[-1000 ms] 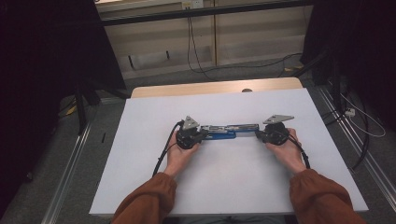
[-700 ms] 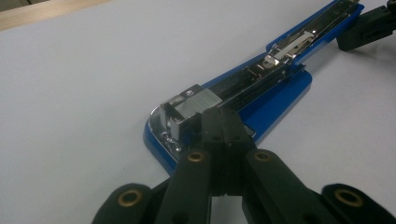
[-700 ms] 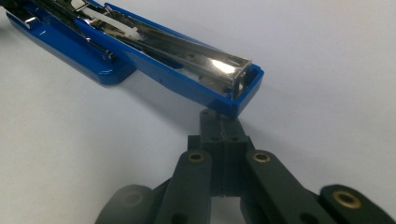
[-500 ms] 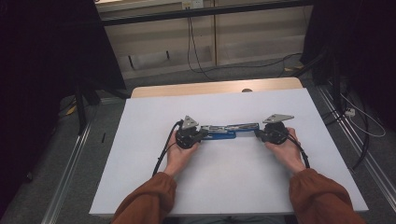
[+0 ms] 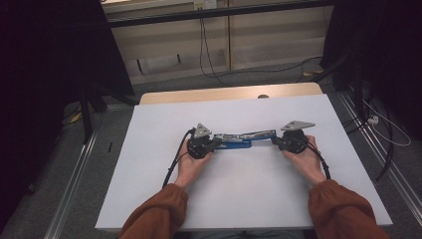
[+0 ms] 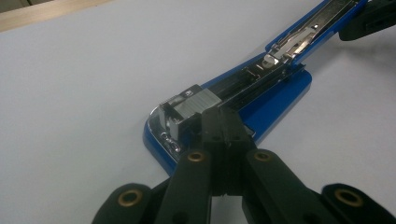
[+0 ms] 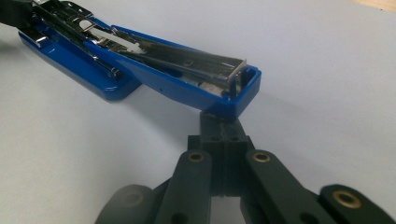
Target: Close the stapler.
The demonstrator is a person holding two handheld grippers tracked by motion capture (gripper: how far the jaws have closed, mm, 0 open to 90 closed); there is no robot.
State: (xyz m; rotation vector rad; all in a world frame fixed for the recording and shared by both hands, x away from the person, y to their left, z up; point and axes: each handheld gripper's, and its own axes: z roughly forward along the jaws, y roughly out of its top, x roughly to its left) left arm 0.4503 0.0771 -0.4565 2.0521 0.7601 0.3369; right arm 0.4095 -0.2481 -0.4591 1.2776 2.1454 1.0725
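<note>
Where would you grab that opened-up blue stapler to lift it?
Judging by its pose, pinch the stapler at the hinge in the middle, from above, across its narrow width. It lies swung open flat on the white table, so either end would likely flop.

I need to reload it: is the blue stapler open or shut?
Open. The stapler lies unfolded flat on the table, top arm swung away from the base, metal staple channel exposed.

No legible text, labels, brands or numbers anywhere.

Stapler (image 5: pixel 239 141): blue body, silver metal inside. Table (image 5: pixel 149 189): plain white top. Grippers: black jaws. Sleeves (image 5: pixel 154 216): rust-orange.
</note>
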